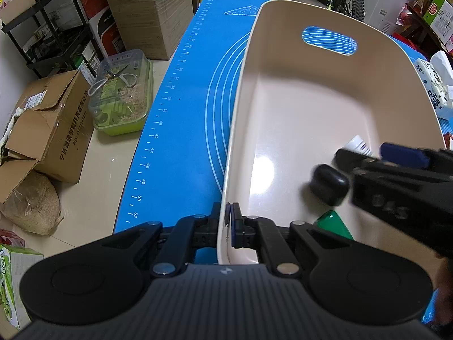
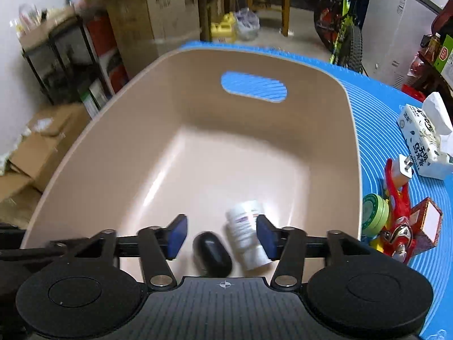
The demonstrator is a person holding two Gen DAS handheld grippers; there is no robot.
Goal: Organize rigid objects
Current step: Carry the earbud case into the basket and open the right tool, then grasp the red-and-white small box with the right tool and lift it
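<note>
A beige plastic basin [image 1: 283, 56] with a handle slot stands on the blue mat [image 1: 181, 119]. My left gripper [image 1: 228, 223] is shut on the basin's near left rim. My right gripper [image 2: 221, 236] is open over the basin [image 2: 119, 130], above its floor. A small black rounded case [image 2: 211, 253] and a white bottle [image 2: 247, 236] lie on the basin floor between and below its fingers. The black case [image 1: 328, 184] and the bottle's end [image 1: 359, 144] also show in the left wrist view, beside the right gripper [image 1: 365, 154]. A green object [image 1: 334, 223] lies at the basin's near end.
On the mat right of the basin are a green tape roll [image 2: 375, 212], a red toy [image 2: 399, 206], a white plug [image 2: 403, 167], a small box [image 2: 427, 221] and a tissue pack [image 2: 424, 141]. Cardboard boxes [image 1: 51, 130], a green container [image 1: 121, 96] and a rack [image 1: 56, 28] stand on the floor at left.
</note>
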